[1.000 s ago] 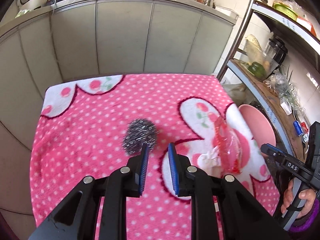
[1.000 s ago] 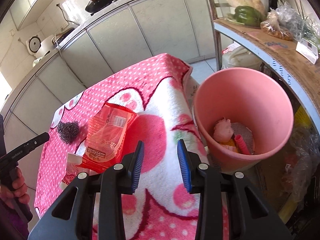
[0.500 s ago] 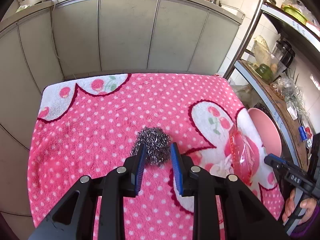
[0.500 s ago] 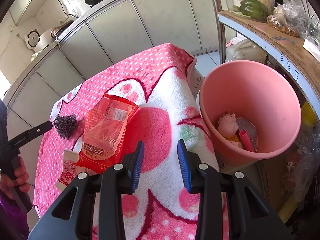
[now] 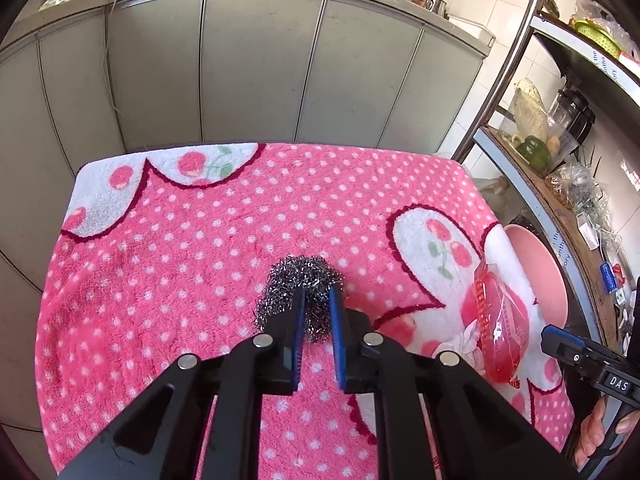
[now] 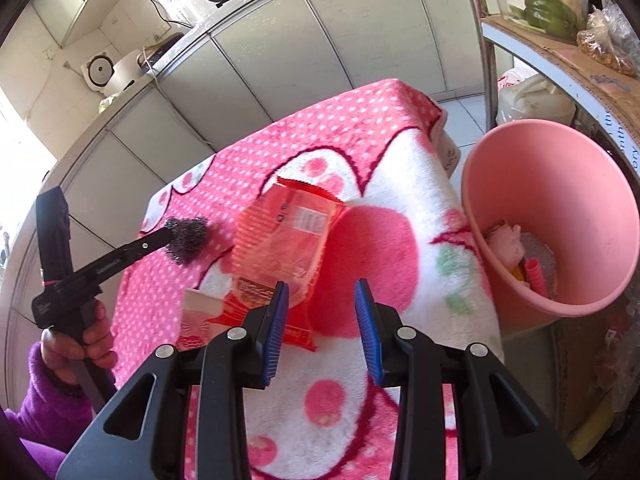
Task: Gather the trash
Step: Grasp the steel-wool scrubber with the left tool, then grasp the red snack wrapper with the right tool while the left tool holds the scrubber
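Note:
A steel wool scrubber (image 5: 301, 280) lies on the pink dotted blanket (image 5: 200, 260). My left gripper (image 5: 317, 295) has closed its jaws on the scrubber's near side; it also shows in the right wrist view (image 6: 186, 240). A red plastic wrapper (image 6: 286, 236) lies on the blanket, with a small white and pink packet (image 6: 198, 316) by its near left corner. My right gripper (image 6: 322, 294) is open and empty above the blanket, near the wrapper's near end. A pink bin (image 6: 560, 216) with some trash inside stands off the blanket's right edge.
Grey cabinets (image 5: 260, 72) run behind the table. A metal shelf rack (image 5: 560, 152) with food and jars stands at the right, close behind the bin. The blanket's edges drop off at the right and far sides.
My left gripper moved forward onto the steel wool and its jaws closed on it. My right gripper stayed open and shifted slightly towards the red wrapper.

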